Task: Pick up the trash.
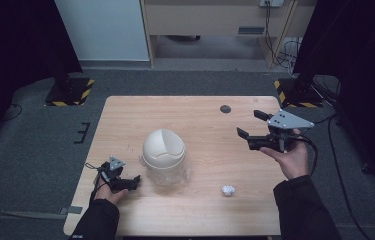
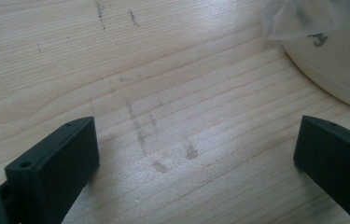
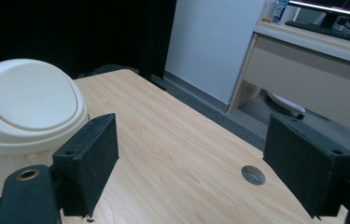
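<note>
Gaping wide, both grippers' fingers [image 2: 53,172] hold nothing beside the bin [image 1: 163,148]

On the table [image 1: 125,107], the paper wad [image 1: 228,190] lies right of the bin [image 1: 163,150].

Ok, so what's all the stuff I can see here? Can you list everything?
Bin: one, cream domed lid, clear bag around its body, middle of the table.
Paper ball: one, white, crumpled, near edge of the table, right of the bin.
Table: one, light wood, with a round grey hole at its far side.
Floor stands: two, black with yellow stripes, beyond the table's far corners.
Desk: one, beige, at the back.
Left tool: one, black, jaws open, low beside the bin.
Right tool: one, black, jaws open, held above the table's right side.
</note>
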